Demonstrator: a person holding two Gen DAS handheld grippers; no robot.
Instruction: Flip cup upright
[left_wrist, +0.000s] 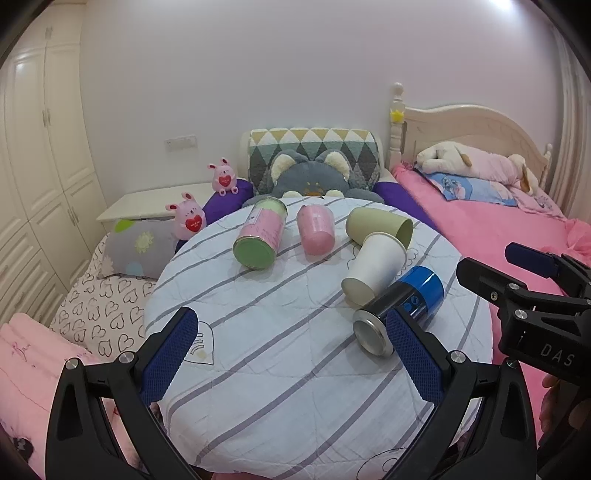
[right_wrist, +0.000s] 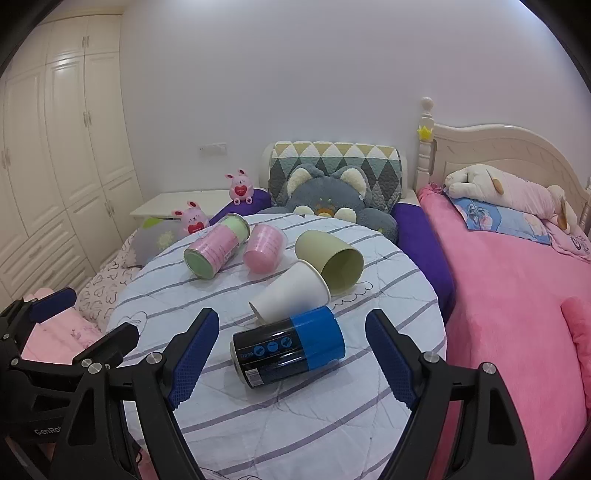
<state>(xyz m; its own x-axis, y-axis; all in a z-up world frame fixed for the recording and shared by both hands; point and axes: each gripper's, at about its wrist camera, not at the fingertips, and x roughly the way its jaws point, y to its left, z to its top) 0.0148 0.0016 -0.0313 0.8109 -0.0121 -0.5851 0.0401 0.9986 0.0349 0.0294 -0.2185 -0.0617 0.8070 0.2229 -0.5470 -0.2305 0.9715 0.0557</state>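
Several cups and cans lie on their sides on a round striped table (left_wrist: 280, 369) (right_wrist: 295, 424): a blue-and-black can (left_wrist: 402, 306) (right_wrist: 288, 347), a white paper cup (left_wrist: 373, 269) (right_wrist: 291, 291), an olive cup (left_wrist: 380, 225) (right_wrist: 328, 258), a pink cup (left_wrist: 316, 229) (right_wrist: 262, 247) and a pink-green can (left_wrist: 260, 236) (right_wrist: 216, 245). My left gripper (left_wrist: 291, 354) is open above the near table, its right finger in front of the blue can. My right gripper (right_wrist: 290, 358) is open, its jaws on either side of the blue can without touching it.
A pink bed (right_wrist: 517, 314) lies to the right with a plush dog (left_wrist: 480, 162). A grey bear cushion (right_wrist: 328, 199), small pink toys (left_wrist: 188, 218) and a wardrobe (right_wrist: 55, 147) stand behind and to the left. Each gripper shows at the edge of the other's view.
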